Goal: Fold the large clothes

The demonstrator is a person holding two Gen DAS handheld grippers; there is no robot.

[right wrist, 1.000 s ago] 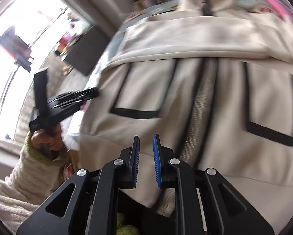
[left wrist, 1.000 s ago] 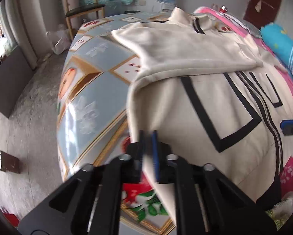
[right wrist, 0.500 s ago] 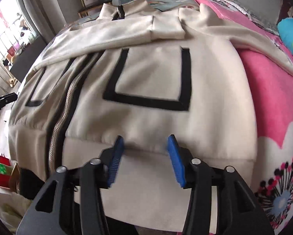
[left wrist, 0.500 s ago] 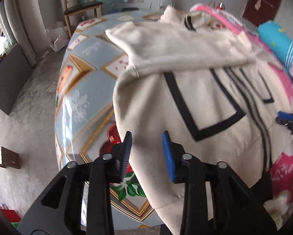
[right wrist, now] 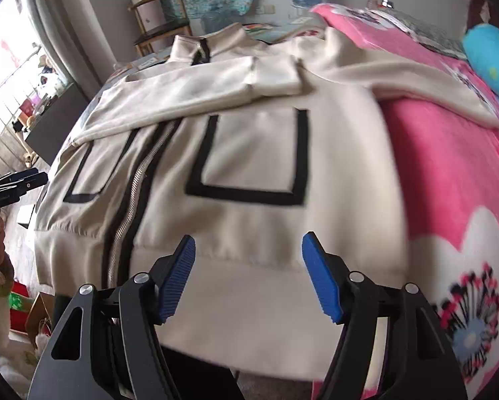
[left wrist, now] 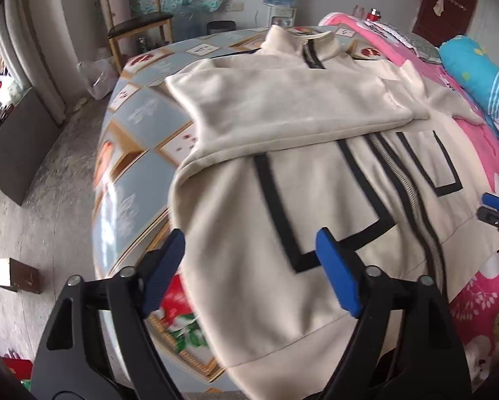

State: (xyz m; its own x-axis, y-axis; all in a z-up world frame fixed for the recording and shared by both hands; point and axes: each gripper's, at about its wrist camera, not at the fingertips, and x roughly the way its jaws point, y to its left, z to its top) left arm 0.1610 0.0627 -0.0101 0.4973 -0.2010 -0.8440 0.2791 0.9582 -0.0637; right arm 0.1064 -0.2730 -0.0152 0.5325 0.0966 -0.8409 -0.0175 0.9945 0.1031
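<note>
we are working on a cream zip jacket (left wrist: 283, 233) that is lying face up on the bed (left wrist: 142, 173), collar toward the far edge and hem hanging over the near edge. one sleeve (left wrist: 283, 110) is already lying folded across the chest; the other sleeve (right wrist: 399, 76) is trailing out over the pink blanket (right wrist: 449, 183) toward the bed's right side.

our left gripper (left wrist: 249, 270) is hovering over the hem at the jacket's left side, its jaws opening wide with nothing pinched between them. our right gripper (right wrist: 247, 273) is hanging over the hem band right of the zipper (right wrist: 132, 193), jaws likewise opening and empty.

we are probably setting up the next grab, so we are judging it best to bring the loose sleeve in first, laying it flat across the chest. for any hem grab we are aiming each pad pair at the corners, pinching both layers, and lifting evenly so the zipper line is staying straight and the folded sleeve is not sliding off.
</note>
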